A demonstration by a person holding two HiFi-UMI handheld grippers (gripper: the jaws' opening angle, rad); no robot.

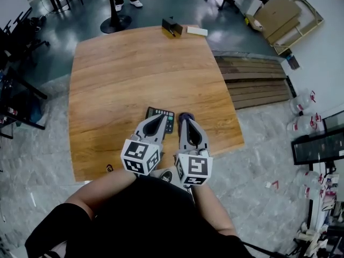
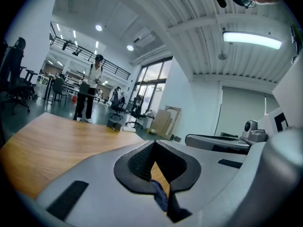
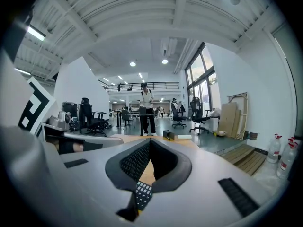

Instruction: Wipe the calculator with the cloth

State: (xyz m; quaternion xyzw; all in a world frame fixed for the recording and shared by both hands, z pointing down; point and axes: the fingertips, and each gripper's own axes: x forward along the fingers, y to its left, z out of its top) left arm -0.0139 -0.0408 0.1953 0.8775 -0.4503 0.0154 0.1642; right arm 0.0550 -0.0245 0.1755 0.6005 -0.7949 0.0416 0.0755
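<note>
The wooden table (image 1: 123, 74) fills most of the head view, and everything for the task sits at its near edge, close to the person.

Next in size are the two tools, side by side and both pointing away from the person, nearly level. The left hand-held gripper (image 1: 159, 117) has its jaws pressed together with nothing pinched between them. The right hand-held gripper (image 1: 184, 118) is the same, jaws fully together and empty.

The calculator (image 1: 169, 120) lies flat on the table just ahead of the person. In the head view the left tool covers most of it, and only the far end and right side show. Its near end is hidden, so I can only judge that its long side runs away from the person, roughly in line with the jaws. Its keys (image 3: 141, 193) show low down through the slit of the right tool's jaws.

Smallest is the dark blue cloth (image 1: 186, 115), bunched just right of the calculator at the right tool's tip. A scrap of it (image 2: 161, 195) also shows through the left tool's slit.

The cloth lies below and just ahead of the right jaws, so the right hand looks nearer for picking it up. It would have to open and come down first, then carry the cloth left onto the calculator.
</note>
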